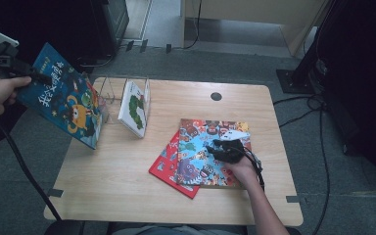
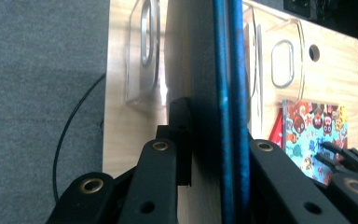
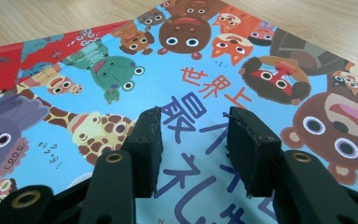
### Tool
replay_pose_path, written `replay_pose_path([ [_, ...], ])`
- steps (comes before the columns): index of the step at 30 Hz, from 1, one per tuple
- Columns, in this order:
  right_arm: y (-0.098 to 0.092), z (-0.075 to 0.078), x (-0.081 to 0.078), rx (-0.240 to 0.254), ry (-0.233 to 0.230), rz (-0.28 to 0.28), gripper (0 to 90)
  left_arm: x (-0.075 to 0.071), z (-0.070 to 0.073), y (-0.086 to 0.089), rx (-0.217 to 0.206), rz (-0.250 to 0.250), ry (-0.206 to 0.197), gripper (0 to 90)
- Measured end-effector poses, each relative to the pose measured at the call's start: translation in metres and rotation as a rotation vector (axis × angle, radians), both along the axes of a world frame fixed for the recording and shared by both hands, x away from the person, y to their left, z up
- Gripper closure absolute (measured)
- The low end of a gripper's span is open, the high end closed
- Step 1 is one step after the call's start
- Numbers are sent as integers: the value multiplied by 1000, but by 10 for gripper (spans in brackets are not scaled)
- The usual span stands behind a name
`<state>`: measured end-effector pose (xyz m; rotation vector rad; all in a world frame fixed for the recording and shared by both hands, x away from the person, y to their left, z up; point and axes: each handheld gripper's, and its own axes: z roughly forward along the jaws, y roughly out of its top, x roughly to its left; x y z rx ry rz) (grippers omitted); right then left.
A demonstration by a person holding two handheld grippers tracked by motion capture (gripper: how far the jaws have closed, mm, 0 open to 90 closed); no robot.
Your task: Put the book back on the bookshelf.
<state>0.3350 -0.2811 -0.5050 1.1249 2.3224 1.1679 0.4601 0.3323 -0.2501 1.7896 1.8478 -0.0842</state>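
At the upper left of the high view, off the table's left edge, my left gripper [image 1: 38, 77] is shut on a blue picture book [image 1: 63, 95] and holds it tilted in the air. In the left gripper view the book's blue edge [image 2: 228, 93] runs upright between the jaws of that gripper [image 2: 214, 135]. My right gripper [image 1: 220, 147] rests on a colourful animal book [image 1: 200, 152] lying flat on the table. Seen from the right gripper view, that gripper [image 3: 193, 135] stands open with its tips down on the cover [image 3: 191, 60] and nothing between them.
A clear plastic book rack [image 1: 110, 93] stands at the table's back left, with a white book bearing a green caterpillar [image 1: 134, 107] in it. A red book [image 1: 164, 164] lies under the animal book. The wooden table [image 1: 117, 181] has cables on the floor around it.
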Motion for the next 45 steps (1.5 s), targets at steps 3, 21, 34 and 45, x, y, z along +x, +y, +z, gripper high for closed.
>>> replay_pose_path([
  [3, 1, 0, -2, -10, -7, -5, 552, 7, -4, 1, -8, 0, -2, 806],
  [21, -2, -1, -8, -2, -12, -16, 553, 24, -18, -3, -7, 6, -15, 801],
  [34, -2, -1, -7, -2, -12, -14, 553, 22, -20, 13, -16, 27, -44, 752],
  [45, -3, -1, -7, 0, -12, -13, 551, 20, -11, 16, -50, 30, -42, 578],
])
